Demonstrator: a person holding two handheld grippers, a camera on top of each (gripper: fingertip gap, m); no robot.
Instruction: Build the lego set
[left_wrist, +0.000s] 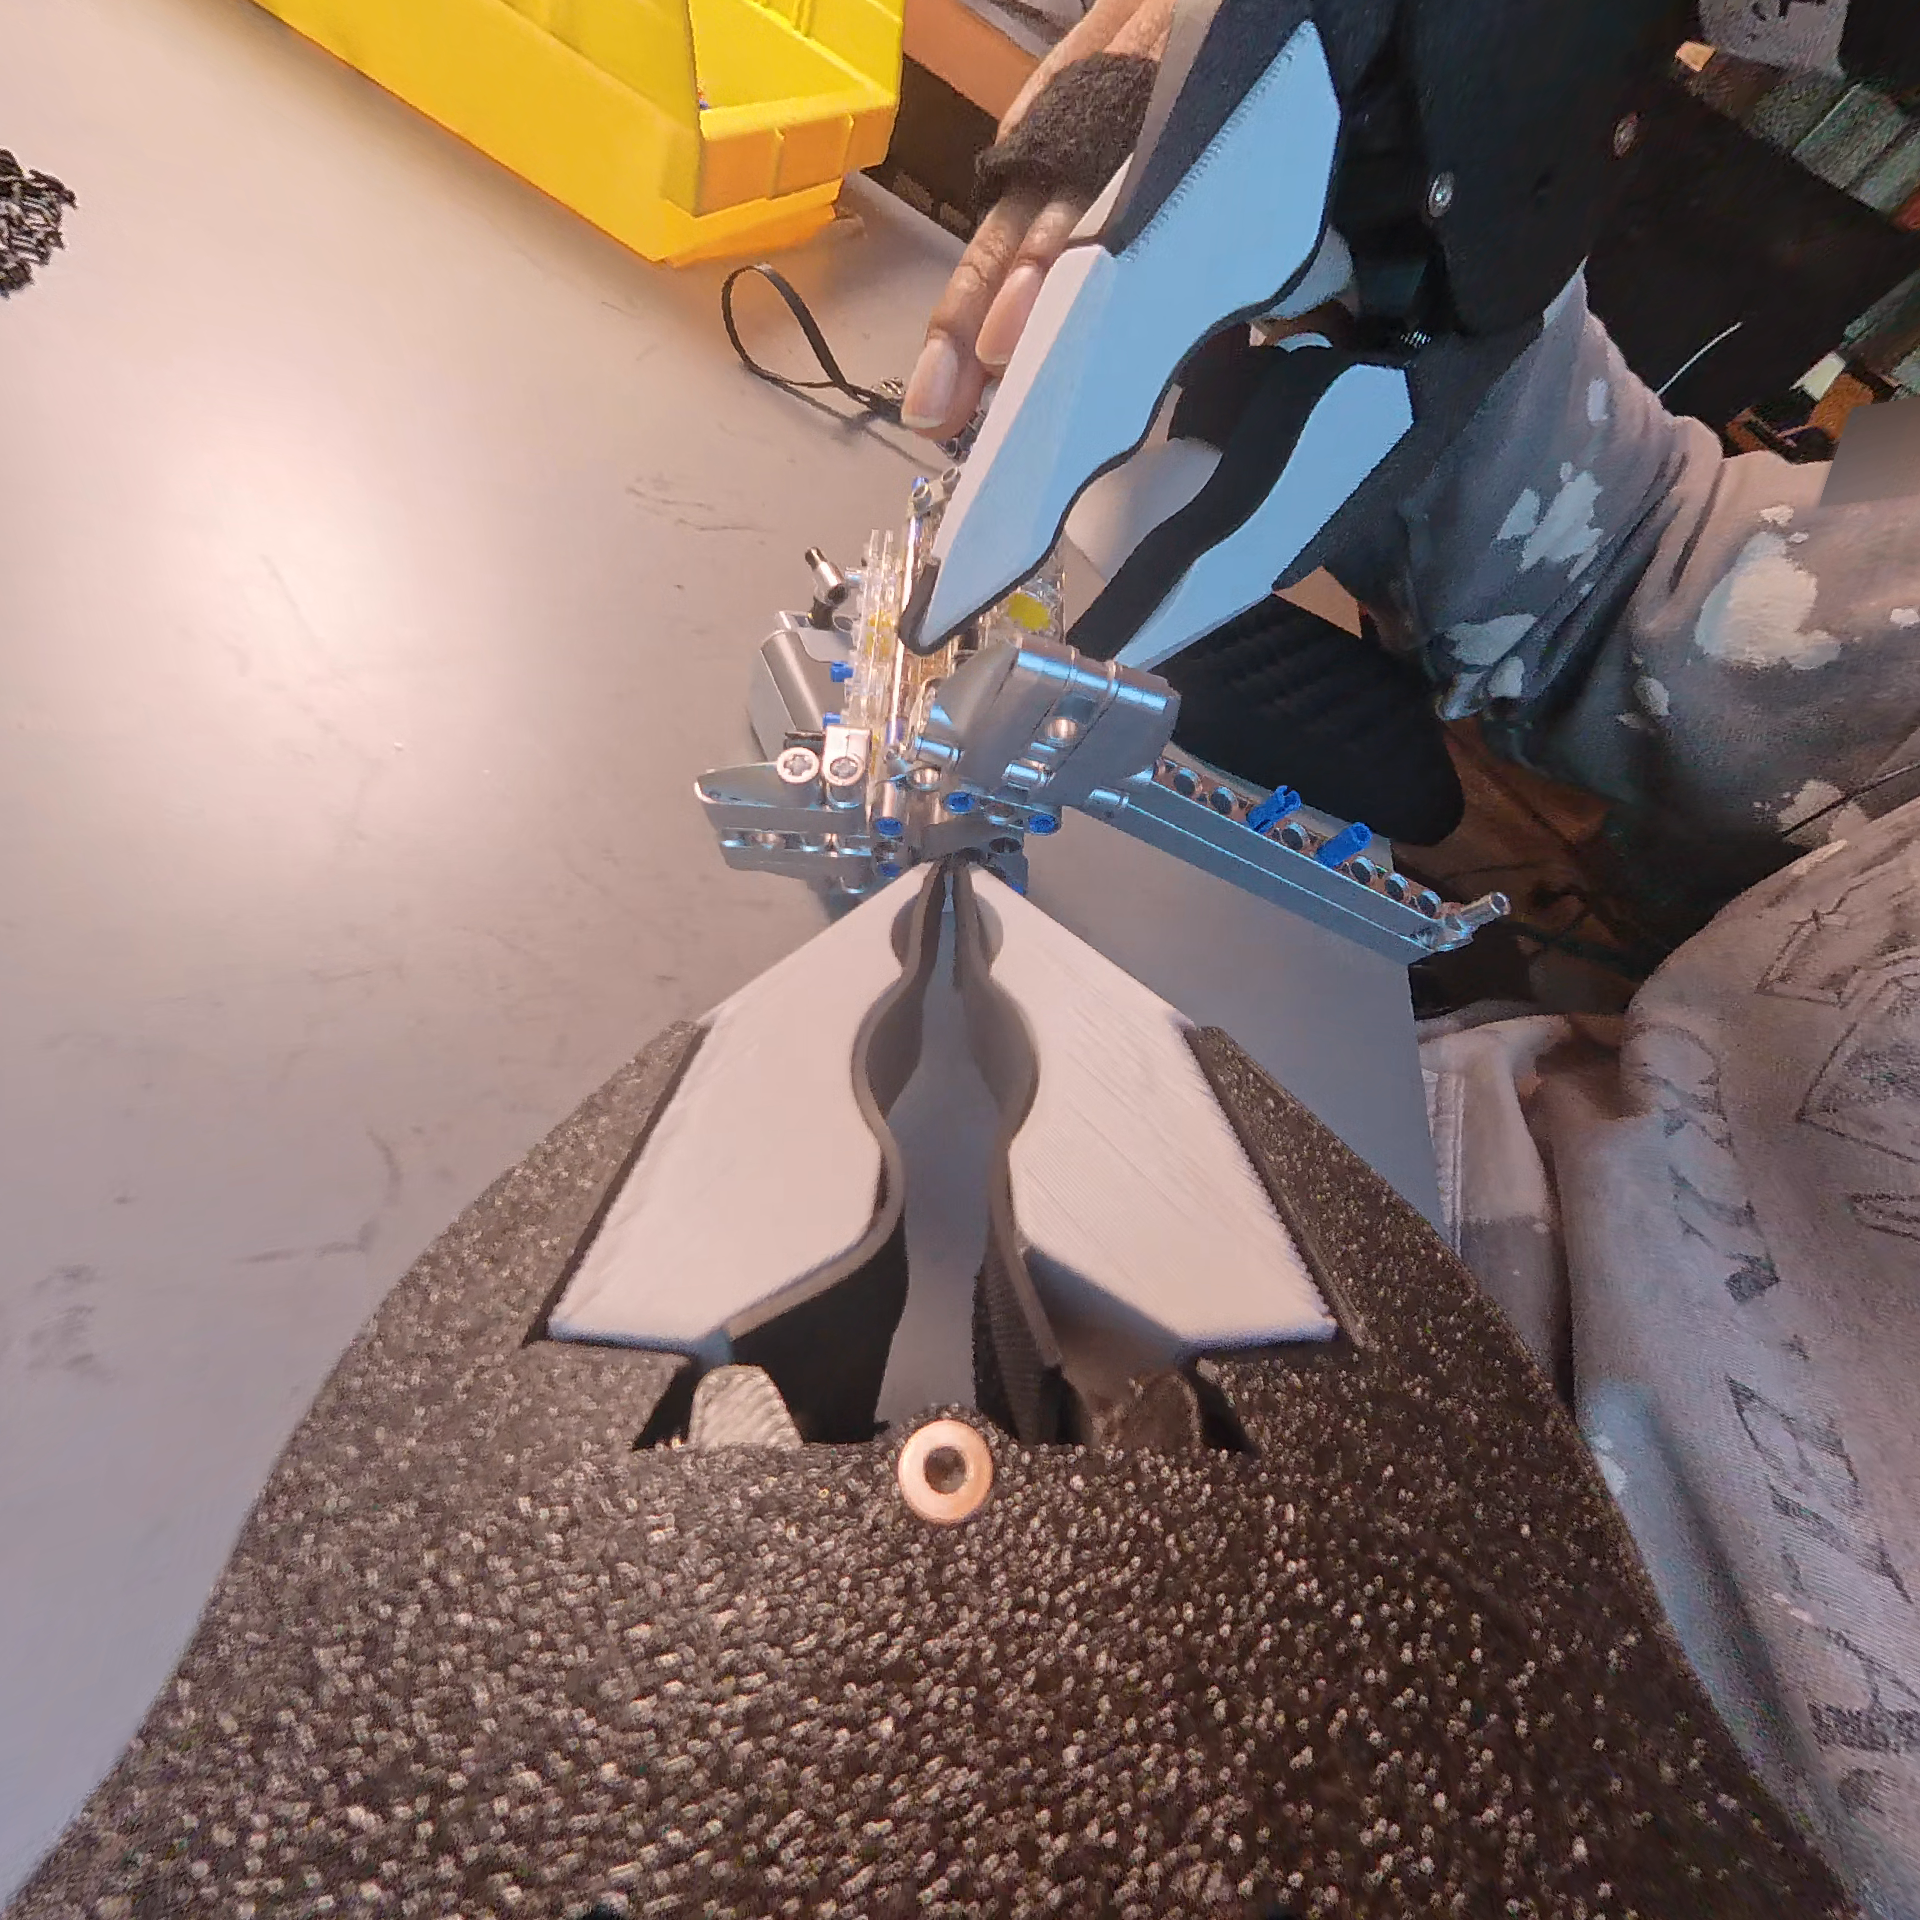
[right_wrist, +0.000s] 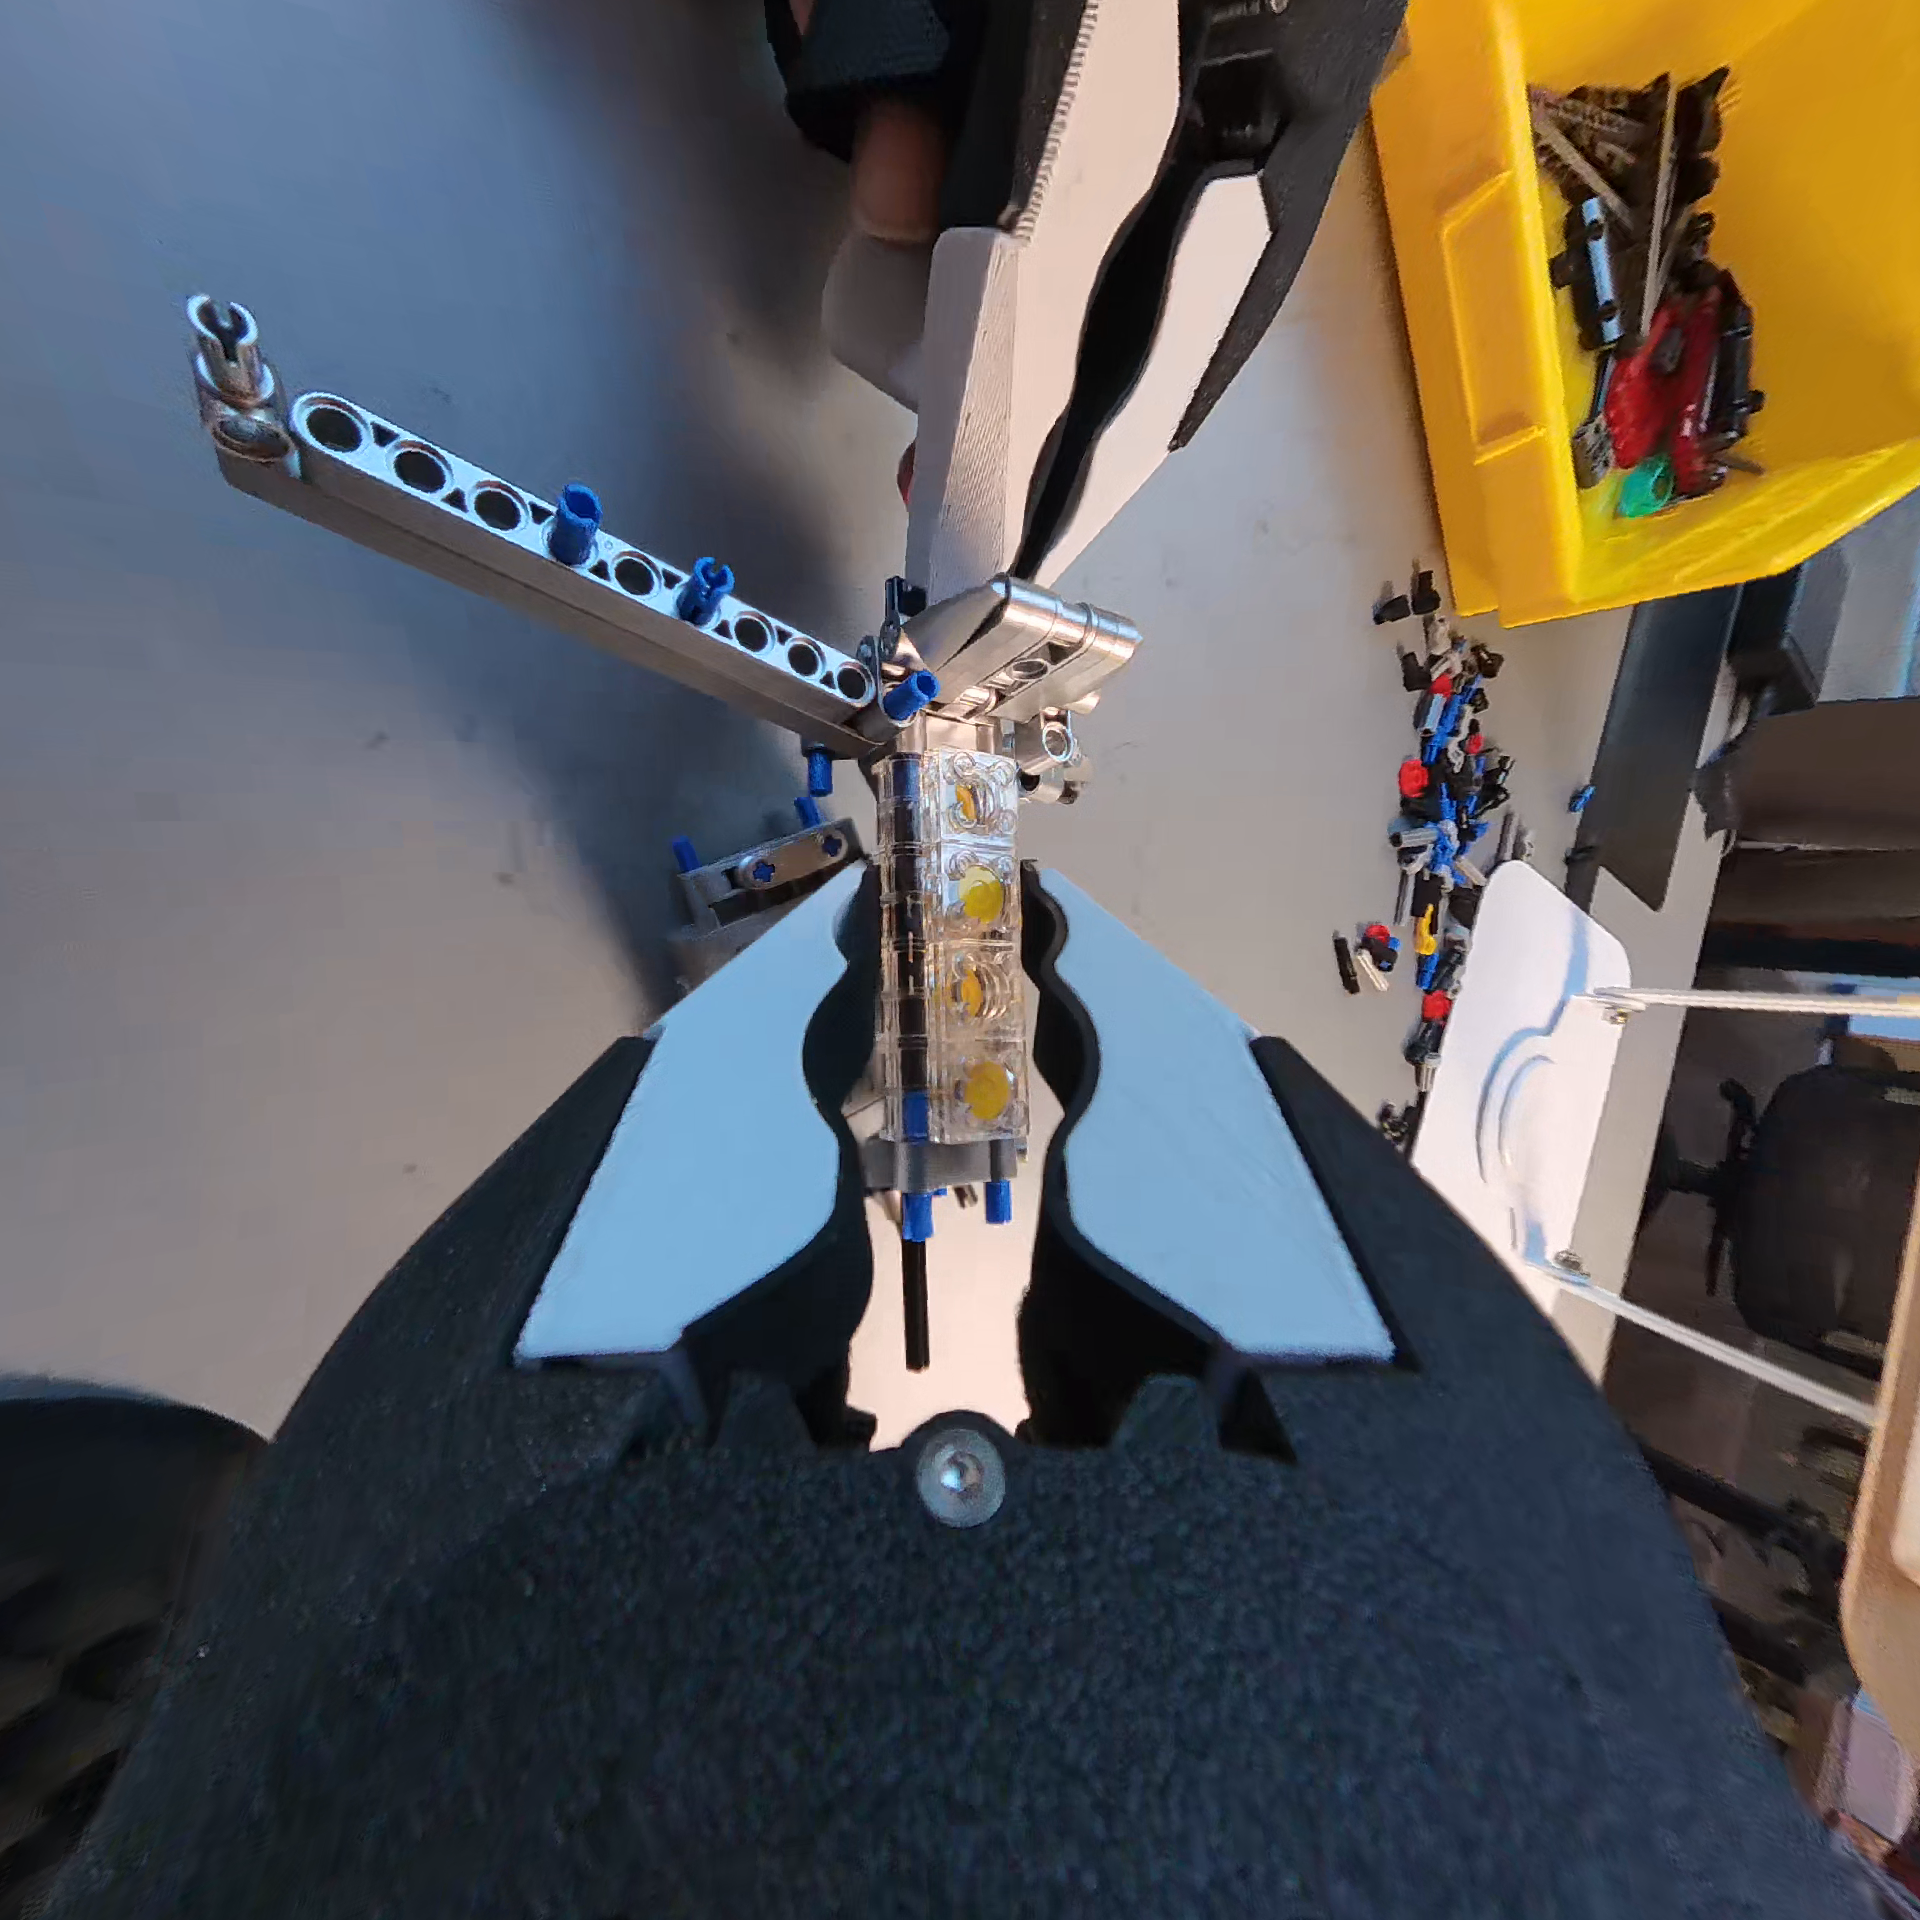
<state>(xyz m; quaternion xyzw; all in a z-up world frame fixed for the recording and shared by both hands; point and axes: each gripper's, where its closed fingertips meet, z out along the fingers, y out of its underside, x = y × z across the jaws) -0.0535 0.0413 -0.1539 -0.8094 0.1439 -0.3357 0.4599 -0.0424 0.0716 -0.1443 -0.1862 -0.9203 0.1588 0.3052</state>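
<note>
1. A building-brick assembly of silver-grey studless beams, blue pins and clear bricks is held above a pale grey worktop, scuffed and matte.
2. The left gripper, with pale ribbed fingers edged in black rubber and a pebbled black body, is pinched nearly closed on a small dark part at the assembly's near edge.
3. The right gripper clamps the clear column of 4 transparent bricks, each showing a yellow round piece inside; the column's long axis runs along the fingers, pointing away from the camera.
4. A long perforated silver beam, carrying 2 upright blue pins, juts from the assembly's far end toward the upper left in the right wrist view; a thin black axle trails back between the fingers.
5. A glossy yellow plastic bin holds mixed parts; loose small pieces lie scattered beside it.
</note>
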